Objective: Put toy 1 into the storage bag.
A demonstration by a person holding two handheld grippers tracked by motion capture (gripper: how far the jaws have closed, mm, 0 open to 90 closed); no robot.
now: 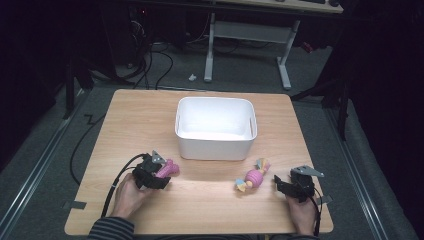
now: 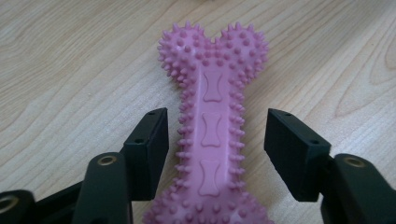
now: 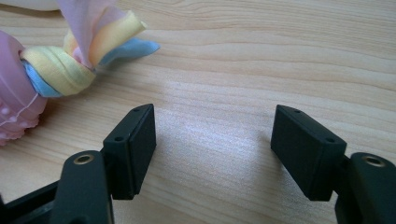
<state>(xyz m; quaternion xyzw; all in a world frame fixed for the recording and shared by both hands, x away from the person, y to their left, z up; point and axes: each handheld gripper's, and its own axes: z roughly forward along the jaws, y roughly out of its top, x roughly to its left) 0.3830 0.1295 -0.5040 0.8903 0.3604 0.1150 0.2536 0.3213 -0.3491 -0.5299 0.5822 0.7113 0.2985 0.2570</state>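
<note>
Pink, studded rubber bone toy point(image 2: 212, 135) lay flat on the light wooden table point(image 1: 150, 115), near its front left. The left gripper point(image 2: 215, 147) straddled the bone's shaft, jaws spread, a gap on each side. Behind it stood a white rectangular plastic bin point(image 1: 216, 148). To the right lay a pink candy-shaped cloth toy with pastel twisted ends point(image 3: 56, 65); the right gripper point(image 3: 212, 149) sat beside it, jaws apart over bare wood.
</note>
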